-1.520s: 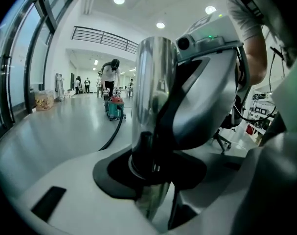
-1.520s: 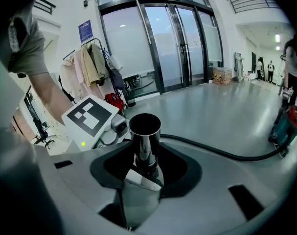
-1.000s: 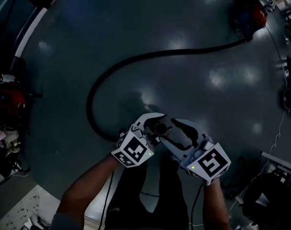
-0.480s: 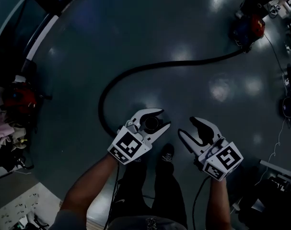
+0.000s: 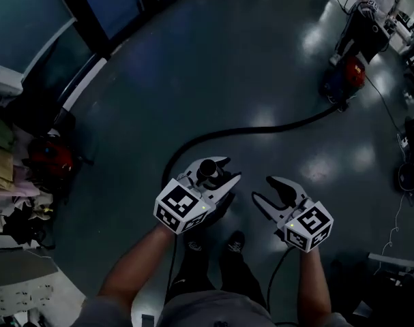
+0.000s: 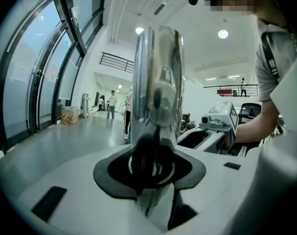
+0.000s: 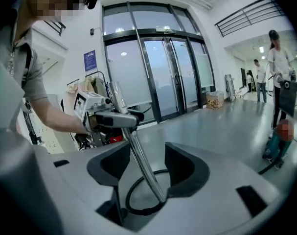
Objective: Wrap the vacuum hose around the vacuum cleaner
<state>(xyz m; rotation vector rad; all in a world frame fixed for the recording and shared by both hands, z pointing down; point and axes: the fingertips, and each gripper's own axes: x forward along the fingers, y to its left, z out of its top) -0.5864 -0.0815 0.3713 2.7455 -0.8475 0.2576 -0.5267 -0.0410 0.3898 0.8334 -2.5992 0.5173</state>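
Observation:
My left gripper (image 5: 227, 170) is shut on the chrome tube (image 5: 208, 169) at the end of the black vacuum hose (image 5: 261, 129). In the left gripper view the chrome tube (image 6: 158, 82) stands upright between the dark pads (image 6: 120, 173). From there the hose curves over the floor to the red and blue vacuum cleaner (image 5: 343, 78) at the far right. My right gripper (image 5: 263, 188) hangs open and empty just right of the tube. The right gripper view shows the tube (image 7: 138, 158), a loop of hose (image 7: 138, 207) on the floor and the vacuum cleaner (image 7: 279, 142).
Glass doors (image 7: 158, 77) and a glass wall (image 5: 91, 12) lie ahead and to the left. Bags and a red machine (image 5: 50, 159) crowd the left edge. A dark cart (image 5: 362, 27) stands behind the vacuum, with cables (image 5: 404, 142) at the right. The person's shoes (image 5: 235, 240) are below the grippers.
Both grippers have risen, lifting the tube and the near hose off the floor. The right gripper, close beside the tube before, has drawn away to the right.

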